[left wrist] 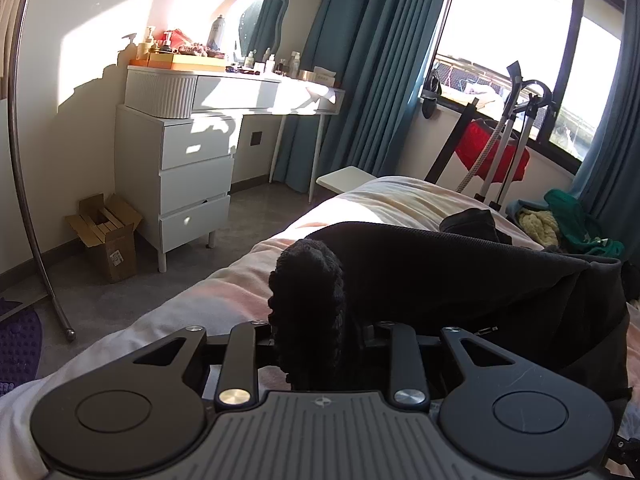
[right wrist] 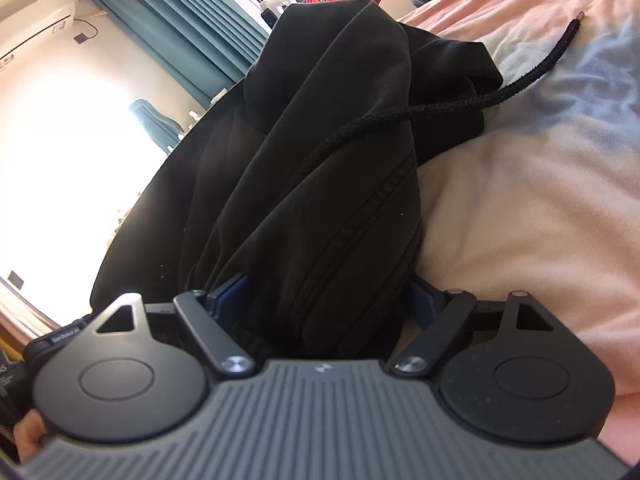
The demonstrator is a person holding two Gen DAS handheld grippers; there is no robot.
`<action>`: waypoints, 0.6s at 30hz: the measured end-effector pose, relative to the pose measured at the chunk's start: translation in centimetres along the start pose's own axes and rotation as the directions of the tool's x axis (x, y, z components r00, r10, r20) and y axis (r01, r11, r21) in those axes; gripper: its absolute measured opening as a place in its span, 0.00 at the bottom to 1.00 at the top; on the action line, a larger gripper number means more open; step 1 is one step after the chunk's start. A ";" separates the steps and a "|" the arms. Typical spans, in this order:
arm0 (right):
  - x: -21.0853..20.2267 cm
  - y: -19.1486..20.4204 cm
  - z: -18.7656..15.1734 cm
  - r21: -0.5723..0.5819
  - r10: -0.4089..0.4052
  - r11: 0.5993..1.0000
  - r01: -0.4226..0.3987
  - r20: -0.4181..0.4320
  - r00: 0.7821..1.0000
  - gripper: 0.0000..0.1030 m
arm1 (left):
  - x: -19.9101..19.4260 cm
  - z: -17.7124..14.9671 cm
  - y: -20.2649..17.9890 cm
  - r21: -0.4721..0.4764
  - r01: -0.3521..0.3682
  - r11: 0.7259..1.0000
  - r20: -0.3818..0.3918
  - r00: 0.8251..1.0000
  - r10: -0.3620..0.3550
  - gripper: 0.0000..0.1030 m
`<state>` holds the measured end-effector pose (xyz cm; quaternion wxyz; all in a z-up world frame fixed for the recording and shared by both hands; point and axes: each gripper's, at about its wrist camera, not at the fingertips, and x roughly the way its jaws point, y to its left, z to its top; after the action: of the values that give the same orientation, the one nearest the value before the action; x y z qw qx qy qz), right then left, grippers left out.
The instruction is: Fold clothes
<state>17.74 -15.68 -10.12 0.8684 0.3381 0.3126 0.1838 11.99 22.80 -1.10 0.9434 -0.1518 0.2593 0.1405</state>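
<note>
My left gripper point(left wrist: 316, 332) has its jaws clamped on a thick black knitted cuff point(left wrist: 308, 300), which stands up between them and hides the fingertips. This cuff belongs to the black hooded sweatshirt point(left wrist: 460, 272), and the garment lies in a dark heap on the bed point(left wrist: 240, 280), stretching away to the right of the cuff.

My right gripper point(right wrist: 320, 300) has its jaws wide apart, and a bunched fold of the same black sweatshirt point(right wrist: 320, 160) fills the whole gap between them. If the blue pads point(right wrist: 230, 292) press on the cloth or only stand beside it, I cannot tell, because the fabric covers them. A black braided drawstring point(right wrist: 500, 88) runs from the sweatshirt across the pale pink bedsheet point(right wrist: 540, 200), and its tip rests on the sheet.

Beyond the bed stands a white dressing desk point(left wrist: 240, 92) with bottles on top. A cardboard box point(left wrist: 108, 232) sits on the floor beside its drawers. Teal curtains point(left wrist: 360, 60) hang next to the window.
</note>
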 end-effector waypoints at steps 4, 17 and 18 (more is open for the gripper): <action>0.3 0.3 -0.4 -0.040 0.037 0.998 -0.038 -0.045 0.998 0.89 | 0.2 -0.1 0.2 -0.004 -0.004 1.000 -0.004 1.000 0.004 0.30; -2.6 2.2 -1.4 -0.087 0.016 0.996 -0.015 0.007 1.000 0.38 | 0.1 2.2 -0.3 -0.016 0.044 0.999 0.017 0.999 -0.044 0.17; -3.5 2.7 -1.7 -0.082 0.027 0.996 -0.025 0.022 0.999 0.37 | 0.0 3.0 -0.4 -0.022 0.053 0.998 0.027 0.998 -0.052 0.17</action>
<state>13.73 -14.77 -7.75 0.8827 0.3084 0.2901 0.2039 13.43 23.53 1.47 0.9483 -0.1675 0.2409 0.1208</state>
